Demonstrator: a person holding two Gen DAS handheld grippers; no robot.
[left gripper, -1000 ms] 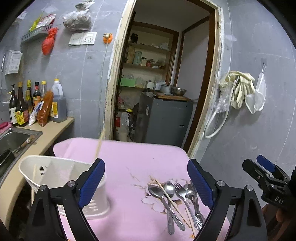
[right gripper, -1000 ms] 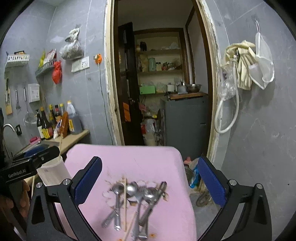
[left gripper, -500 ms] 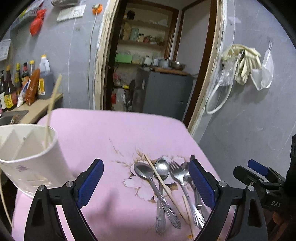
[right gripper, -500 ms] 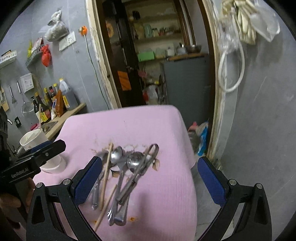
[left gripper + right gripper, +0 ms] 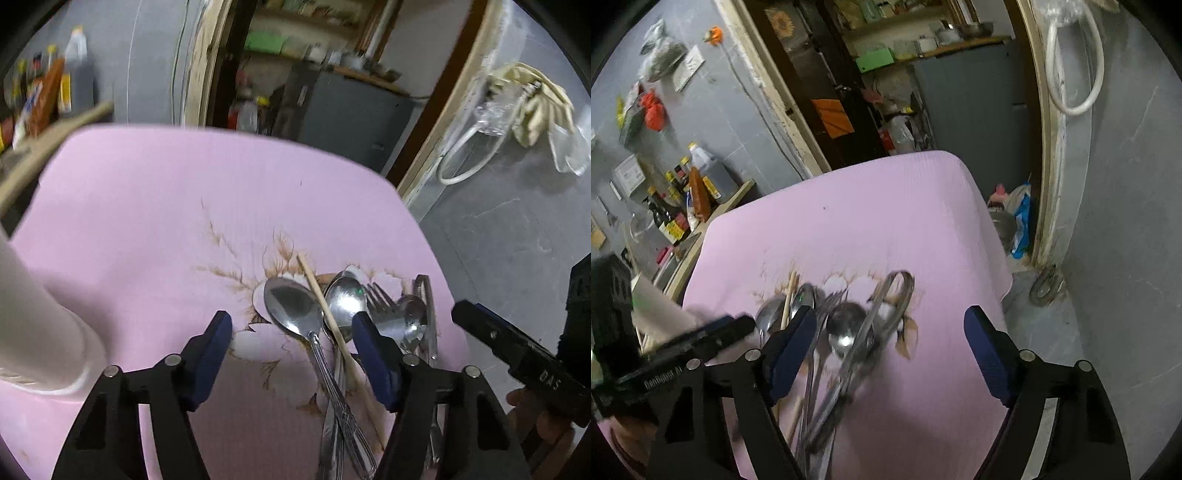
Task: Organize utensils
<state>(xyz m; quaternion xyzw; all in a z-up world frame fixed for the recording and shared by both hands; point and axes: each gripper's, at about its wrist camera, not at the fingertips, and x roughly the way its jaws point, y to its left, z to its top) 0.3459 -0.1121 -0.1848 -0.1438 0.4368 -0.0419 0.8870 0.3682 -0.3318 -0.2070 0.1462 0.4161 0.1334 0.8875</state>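
While both claws hang over the pink cloth (image 5: 155, 206), what the coming pick turns on is how the pile of utensils lies against each pair of jaws. Going left to right in the left wrist view: the white holder (image 5: 33, 325) stands at nine o'clock, well apart from the pile; the left gripper (image 5: 291, 350) has just been closing its jaws, yet they stand apart, pressing on nothing, with the large spoon (image 5: 295, 306) and the chopstick (image 5: 325, 314) lying in the gap between them. Both run lengthwise from about eleven o'clock down to five, nearly along the fingers rather than across them, so I judge a wrist roll is called for before a clean pinch. Further right sit the fork (image 5: 380, 299) and a smaller spoon (image 5: 410, 321), just beyond the right-hand pad. In the right wrist view, the right gripper (image 5: 890, 347), jaws also just narrowing but apart and empty, frames the tongs (image 5: 882, 314), whose long axis runs one to seven o'clock.
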